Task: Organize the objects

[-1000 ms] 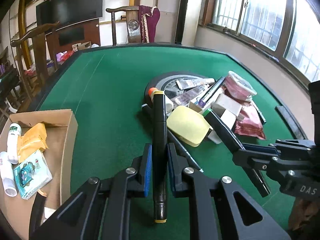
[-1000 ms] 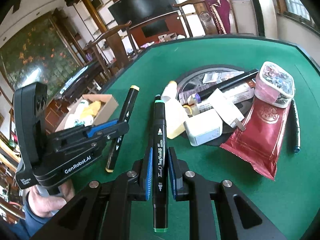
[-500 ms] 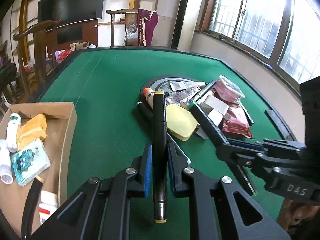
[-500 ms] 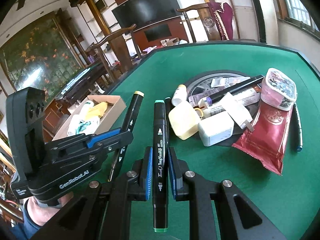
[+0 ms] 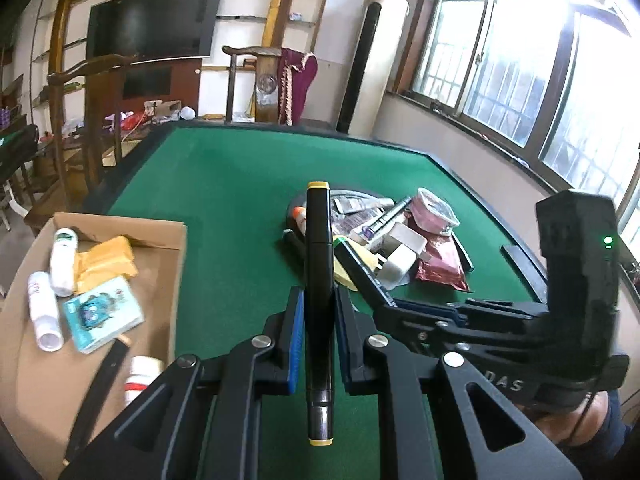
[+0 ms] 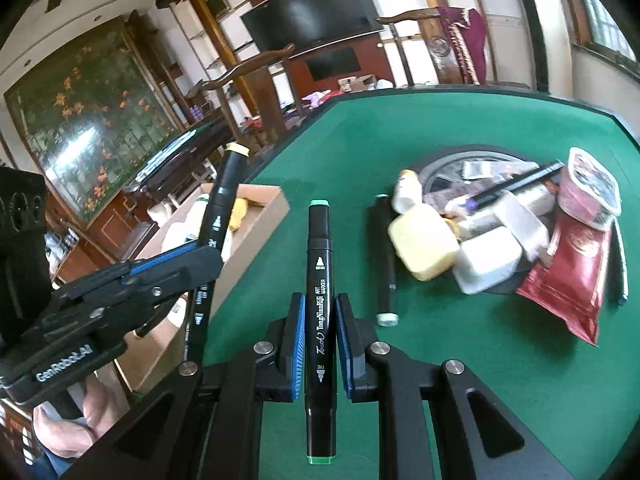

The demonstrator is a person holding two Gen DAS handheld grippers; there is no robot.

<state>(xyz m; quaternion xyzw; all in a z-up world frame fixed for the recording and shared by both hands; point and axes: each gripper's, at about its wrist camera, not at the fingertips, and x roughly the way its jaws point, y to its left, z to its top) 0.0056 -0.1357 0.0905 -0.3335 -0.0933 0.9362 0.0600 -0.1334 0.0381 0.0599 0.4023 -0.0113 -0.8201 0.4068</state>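
Observation:
My left gripper [image 5: 319, 312] is shut on a black marker with yellow caps [image 5: 319, 264], held above the green felt. My right gripper [image 6: 319, 316] is shut on a black marker with green caps [image 6: 319, 264]. In the right wrist view the left gripper [image 6: 200, 254] shows at the left with its yellow-capped marker [image 6: 222, 208] over the cardboard box [image 6: 260, 216]. The left wrist view has the right gripper [image 5: 384, 300] at the right, its marker mostly hidden. A third black marker [image 6: 386, 256] lies on the felt beside the pile.
The open cardboard box [image 5: 176, 272] at the left holds white tubes, a yellow packet and a blue card pack. A pile sits on a round black disc [image 5: 352, 196]: yellow case [image 6: 424, 244], white boxes, red pouch [image 6: 568, 280], pink tub. Wooden chairs stand beyond the green table [image 5: 232, 184].
Both grippers have drawn back and risen from the pile, each keeping its marker. The pile looks smaller and farther, and the box has come closer to the left gripper.

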